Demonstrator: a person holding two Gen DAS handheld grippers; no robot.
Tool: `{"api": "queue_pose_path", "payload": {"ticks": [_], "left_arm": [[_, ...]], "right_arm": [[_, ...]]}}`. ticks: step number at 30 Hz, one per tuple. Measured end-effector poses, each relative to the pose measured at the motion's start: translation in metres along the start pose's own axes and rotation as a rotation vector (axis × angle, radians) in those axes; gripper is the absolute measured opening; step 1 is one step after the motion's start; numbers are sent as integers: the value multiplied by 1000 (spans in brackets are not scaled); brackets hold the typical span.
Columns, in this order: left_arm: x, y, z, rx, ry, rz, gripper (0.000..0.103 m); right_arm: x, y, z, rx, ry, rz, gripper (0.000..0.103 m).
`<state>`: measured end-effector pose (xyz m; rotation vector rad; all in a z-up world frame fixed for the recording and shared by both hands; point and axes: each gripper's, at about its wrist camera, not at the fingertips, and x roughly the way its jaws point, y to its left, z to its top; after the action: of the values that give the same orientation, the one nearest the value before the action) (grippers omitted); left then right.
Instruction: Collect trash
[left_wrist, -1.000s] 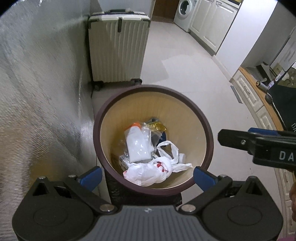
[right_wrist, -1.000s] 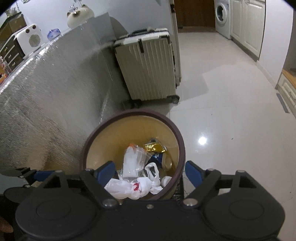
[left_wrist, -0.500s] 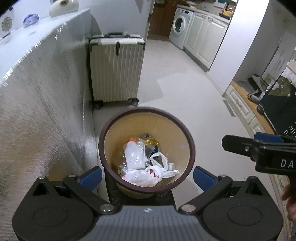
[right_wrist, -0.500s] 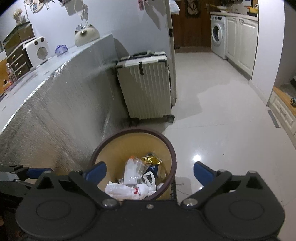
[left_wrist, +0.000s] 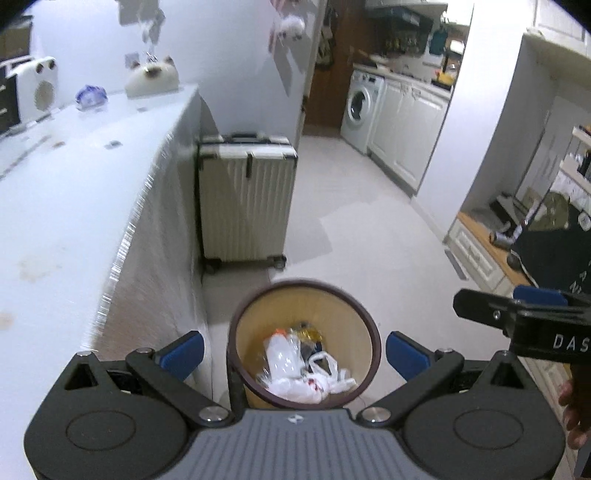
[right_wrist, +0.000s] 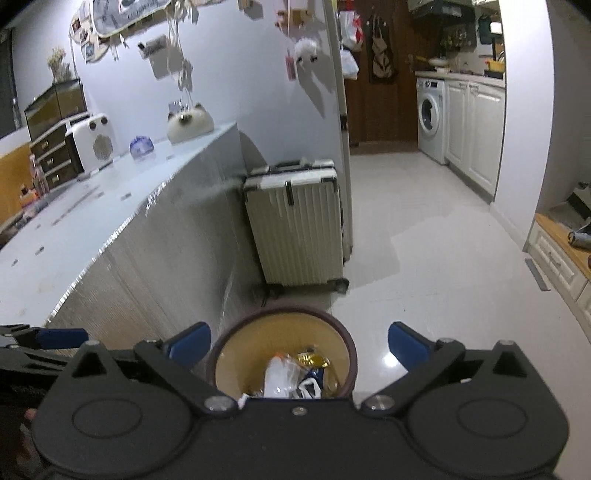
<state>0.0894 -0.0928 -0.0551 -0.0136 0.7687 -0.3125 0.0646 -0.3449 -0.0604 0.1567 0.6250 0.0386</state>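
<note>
A round trash bin (left_wrist: 364, 321) with a dark brown rim and tan inside stands on the floor by the counter's end. It holds trash (left_wrist: 295, 373): a white plastic bag, a clear bottle and a gold wrapper. My left gripper (left_wrist: 293, 352) hovers above the bin, open, nothing between its blue pads. In the right wrist view the bin (right_wrist: 340, 332) sits low, with the trash (right_wrist: 291, 376) inside. My right gripper (right_wrist: 297, 345) is open wide and empty above it. Its side shows at the right edge of the left wrist view.
A silver-clad counter (left_wrist: 74, 206) runs along the left, with a white heater (right_wrist: 92, 146) and small ornaments on top. A cream suitcase (left_wrist: 245, 199) stands behind the bin. A washing machine (right_wrist: 430, 118) and white cabinets lie beyond the pale tiled floor (right_wrist: 424, 266).
Both grippers have risen and tilted up, so the bin looks smaller and lower and the countertop has come into view. The right gripper's jaws opened wider.
</note>
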Motion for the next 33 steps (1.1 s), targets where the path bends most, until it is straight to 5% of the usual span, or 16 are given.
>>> {"api": "queue_pose_path", "payload": {"ticks": [13, 33], "left_arm": [[-67, 25, 4, -11, -144, 45, 103], [-104, 68, -30, -51, -124, 173, 103]], "right_arm": [[-47, 22, 6, 15, -116, 5, 103], [-73, 44, -14, -53, -73, -69, 103]]}}
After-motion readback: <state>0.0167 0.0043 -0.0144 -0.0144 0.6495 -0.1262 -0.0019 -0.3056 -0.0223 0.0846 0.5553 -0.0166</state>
